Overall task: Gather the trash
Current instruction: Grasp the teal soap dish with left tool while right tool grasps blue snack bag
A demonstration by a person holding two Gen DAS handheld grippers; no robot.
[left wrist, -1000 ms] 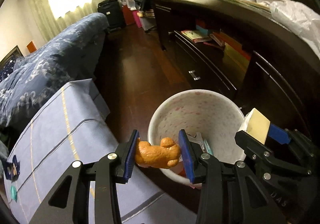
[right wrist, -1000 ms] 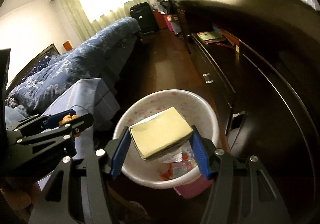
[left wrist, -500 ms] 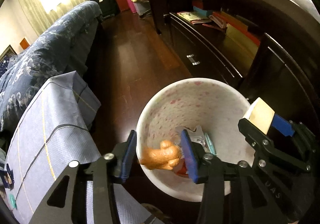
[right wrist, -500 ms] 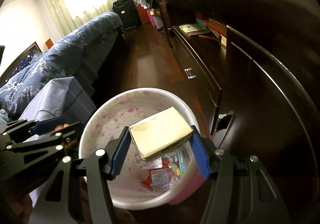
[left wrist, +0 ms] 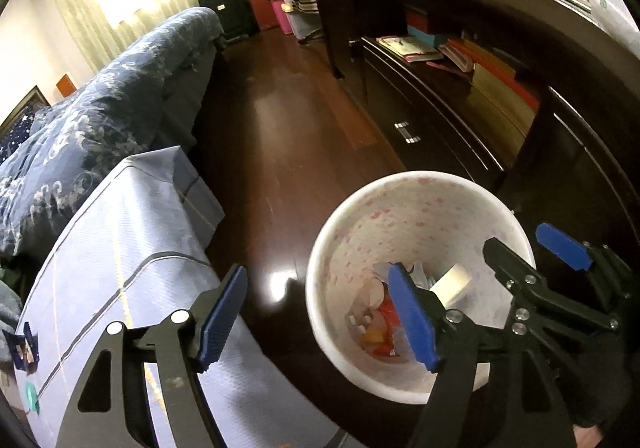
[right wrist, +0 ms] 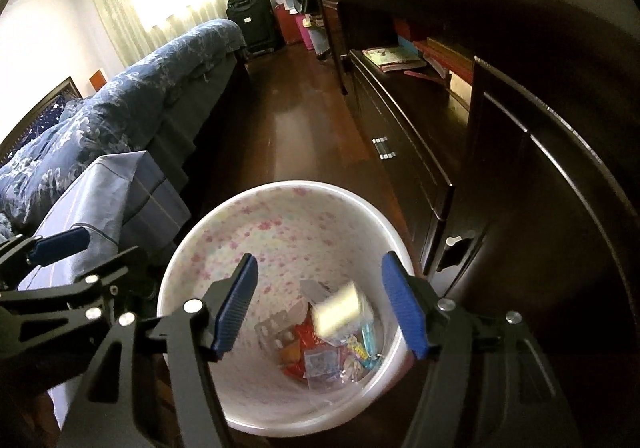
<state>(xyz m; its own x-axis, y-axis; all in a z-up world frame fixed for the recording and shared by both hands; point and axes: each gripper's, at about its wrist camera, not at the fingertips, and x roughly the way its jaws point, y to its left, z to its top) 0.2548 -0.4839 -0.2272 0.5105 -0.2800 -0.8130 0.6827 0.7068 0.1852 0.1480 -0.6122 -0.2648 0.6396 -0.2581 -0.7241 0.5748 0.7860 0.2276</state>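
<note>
A white trash bin [left wrist: 332, 248] with pink flower dots stands on the dark floor; it also shows in the right wrist view [right wrist: 280, 200]. My left gripper [left wrist: 320, 314] is open and empty over the bin's left rim. My right gripper [right wrist: 318, 306] is open and empty above the bin. A pale yellow box [right wrist: 340, 306], blurred, is inside the bin above the wrappers [right wrist: 320, 356]; it also shows in the left wrist view [left wrist: 454, 280]. The orange piece is not clearly visible among the trash [left wrist: 376, 332].
A dark cabinet [right wrist: 520, 168] with shelves of books [left wrist: 408, 46] stands right of the bin. A grey-blue covered seat [left wrist: 120, 248] is at the left, a blue patterned bed [left wrist: 100, 96] behind it. A black suitcase [left wrist: 226, 6] stands far back.
Both grippers opened. The orange piece left my left gripper and the yellow box left my right gripper; the box dropped into the bin.
</note>
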